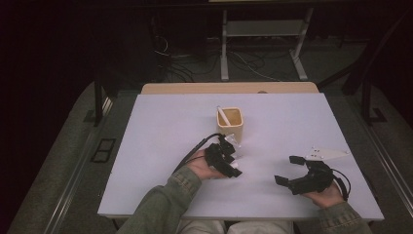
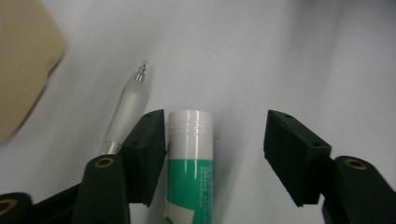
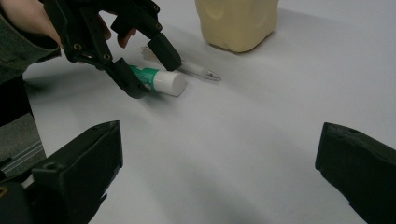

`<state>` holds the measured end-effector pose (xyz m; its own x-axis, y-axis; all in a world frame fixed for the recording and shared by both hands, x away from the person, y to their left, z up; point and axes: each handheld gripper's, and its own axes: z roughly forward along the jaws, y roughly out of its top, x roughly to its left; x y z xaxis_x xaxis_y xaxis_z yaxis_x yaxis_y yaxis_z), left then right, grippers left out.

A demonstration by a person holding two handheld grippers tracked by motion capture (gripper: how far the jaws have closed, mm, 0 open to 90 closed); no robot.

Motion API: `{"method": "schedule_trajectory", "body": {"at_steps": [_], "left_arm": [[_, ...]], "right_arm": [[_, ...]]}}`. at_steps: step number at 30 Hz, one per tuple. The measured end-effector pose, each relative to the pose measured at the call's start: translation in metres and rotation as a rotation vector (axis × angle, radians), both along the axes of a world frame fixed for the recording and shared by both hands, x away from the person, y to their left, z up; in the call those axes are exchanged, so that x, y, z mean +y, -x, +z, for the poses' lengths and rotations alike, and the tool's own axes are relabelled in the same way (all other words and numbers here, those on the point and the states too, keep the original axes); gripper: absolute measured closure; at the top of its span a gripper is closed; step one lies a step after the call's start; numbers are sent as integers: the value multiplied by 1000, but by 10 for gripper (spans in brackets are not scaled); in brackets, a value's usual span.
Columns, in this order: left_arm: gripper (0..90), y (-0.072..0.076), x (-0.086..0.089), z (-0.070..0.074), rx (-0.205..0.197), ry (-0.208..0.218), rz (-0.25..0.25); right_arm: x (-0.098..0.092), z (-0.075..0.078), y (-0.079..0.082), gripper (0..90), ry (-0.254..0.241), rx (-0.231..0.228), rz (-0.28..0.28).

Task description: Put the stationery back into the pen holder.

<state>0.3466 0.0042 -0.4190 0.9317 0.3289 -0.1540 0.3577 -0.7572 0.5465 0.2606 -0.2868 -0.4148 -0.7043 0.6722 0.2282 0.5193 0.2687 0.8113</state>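
A green and white glue stick (image 2: 190, 158) lies flat on the white table (image 1: 160, 126), white cap pointing away from me. My left gripper (image 2: 215, 121) straddles it: one jaw touches its side, the other stands a wide gap away, so it is open. A clear pen (image 2: 128, 109) lies just outside the touching jaw. From the right gripper view, the left gripper (image 3: 158, 78) stands over the glue stick (image 3: 163, 80), with the pen (image 3: 201, 72) behind it. My right gripper (image 1: 287, 169) rests open near the front right, nothing between its jaws.
A tan cup (image 1: 230, 122) with a white pen (image 1: 223, 116) in it stands just beyond the left gripper (image 1: 233, 157). A wooden board edge (image 1: 229, 87) runs along the table's far side. On the floor behind it are metal frame legs and cables.
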Motion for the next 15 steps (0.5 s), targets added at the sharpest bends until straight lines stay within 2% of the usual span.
{"method": "schedule_trajectory", "body": {"at_steps": [4, 5, 15], "left_arm": [[472, -2, -2, -4, -6, -6, 13], [483, -3, -1, -4, -11, -28, -2], [570, -3, -6, -10, -29, -73, -16]], "right_arm": [[0, 0, 0, 4, 1, 1, 0], [0, 0, 0, 4, 1, 1, 0], [0, 0, 0, 4, 1, 2, -1]]}}
